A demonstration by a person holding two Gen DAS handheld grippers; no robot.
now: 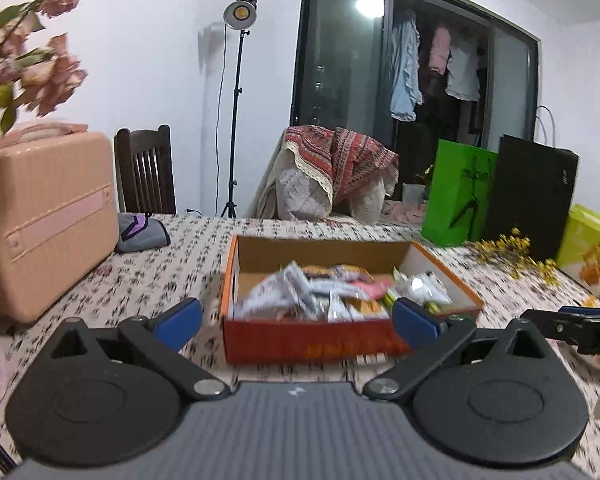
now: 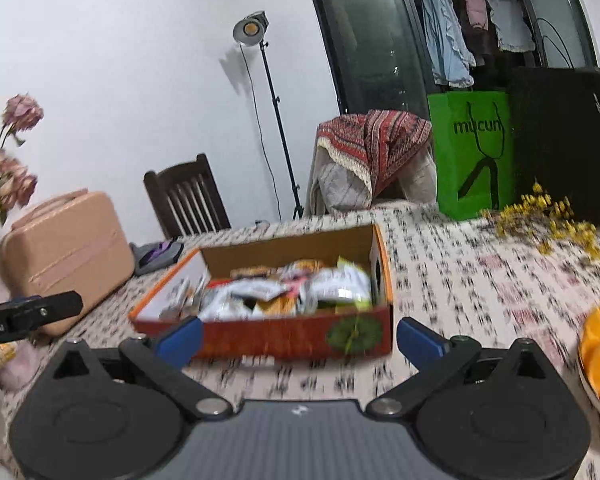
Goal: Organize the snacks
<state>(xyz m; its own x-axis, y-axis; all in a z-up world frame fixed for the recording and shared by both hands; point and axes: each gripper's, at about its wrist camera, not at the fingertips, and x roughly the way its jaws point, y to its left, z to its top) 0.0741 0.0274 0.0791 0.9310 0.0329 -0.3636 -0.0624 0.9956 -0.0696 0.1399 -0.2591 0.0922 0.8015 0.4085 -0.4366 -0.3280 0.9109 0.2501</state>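
Both tongs (image 1: 298, 322) (image 2: 300, 340) gape before snack box (image 1: 312, 342)

The left gripper (image 1: 298, 320), jaws wide and empty, hangs near an orange box (image 1: 300, 340) of snacks (image 1: 332, 292) on the tabletop (image 1: 160, 264), pink case (image 1: 44, 220) far left.

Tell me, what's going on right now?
Both tongs open, empty: left, right. Snack box full, just ahead on table. Nothing in the way.
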